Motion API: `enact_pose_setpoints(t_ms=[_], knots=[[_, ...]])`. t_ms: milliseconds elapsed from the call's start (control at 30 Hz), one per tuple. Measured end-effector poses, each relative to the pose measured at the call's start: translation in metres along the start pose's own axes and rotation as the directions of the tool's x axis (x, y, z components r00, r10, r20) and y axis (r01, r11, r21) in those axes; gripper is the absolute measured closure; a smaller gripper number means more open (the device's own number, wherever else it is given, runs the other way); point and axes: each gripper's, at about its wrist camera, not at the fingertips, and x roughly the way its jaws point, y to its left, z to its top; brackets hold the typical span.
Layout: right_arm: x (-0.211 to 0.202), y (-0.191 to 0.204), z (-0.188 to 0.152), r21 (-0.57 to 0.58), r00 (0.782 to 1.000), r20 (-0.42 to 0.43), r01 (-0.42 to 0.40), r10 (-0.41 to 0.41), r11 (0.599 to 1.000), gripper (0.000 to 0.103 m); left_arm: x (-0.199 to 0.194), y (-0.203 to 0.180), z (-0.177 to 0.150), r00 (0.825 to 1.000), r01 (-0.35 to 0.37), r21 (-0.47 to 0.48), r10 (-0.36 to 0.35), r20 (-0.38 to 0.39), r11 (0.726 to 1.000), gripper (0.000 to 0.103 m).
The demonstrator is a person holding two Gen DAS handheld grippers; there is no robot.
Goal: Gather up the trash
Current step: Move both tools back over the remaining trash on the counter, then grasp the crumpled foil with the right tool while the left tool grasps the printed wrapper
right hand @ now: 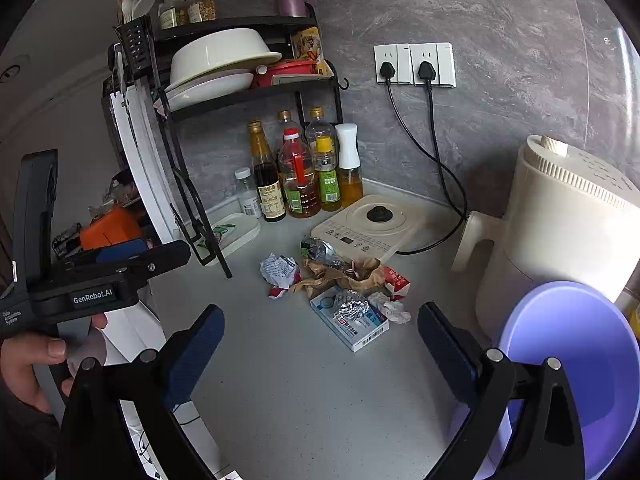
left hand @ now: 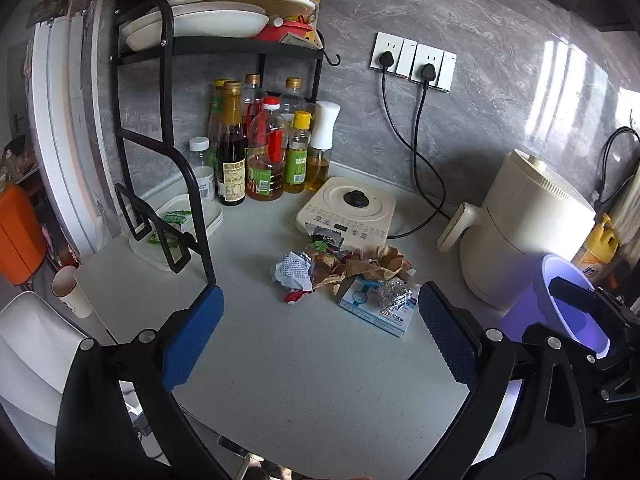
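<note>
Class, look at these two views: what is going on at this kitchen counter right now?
A person holds a gripper in each hand over the counter. Both the left gripper and the right gripper have jaws open and empty. A pile of trash, crumpled paper, foil and a small box, lies untouched ahead. A purple bin waits at the right.

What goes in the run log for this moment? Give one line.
left tool: open, empty | right tool: open, empty | trash pile: untouched on counter | purple bin: right of pile

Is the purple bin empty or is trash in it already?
Looks empty. The right wrist view shows only smooth purple inside the purple bin; its very bottom is hidden. The trash pile sits on the counter.
</note>
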Motion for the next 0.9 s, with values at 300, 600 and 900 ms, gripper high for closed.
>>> enact_pose_setpoints(t_ms=[300, 600, 900], knots=[[0.048, 0.01, -0.003, 0.043, 0.997, -0.071, 0.032, -0.029, 0.999, 0.021, 0.043, 0.03, -0.001, 0.997, 0.042, 0.039, -0.04, -0.062, 0.998, 0.006], [0.093, 0.003, 0.001, 0.139, 0.984, -0.149, 0.115, -0.094, 0.984, 0.031, 0.104, 0.044, 0.015, 0.978, 0.176, 0.061, -0.167, -0.126, 0.983, 0.018], [0.142, -0.009, -0.006, 0.198, 0.959, -0.236, 0.206, -0.157, 0.958, 0.039, 0.17, 0.05, 0.013, 0.943, 0.27, 0.076, -0.248, -0.221, 0.96, 0.034]])
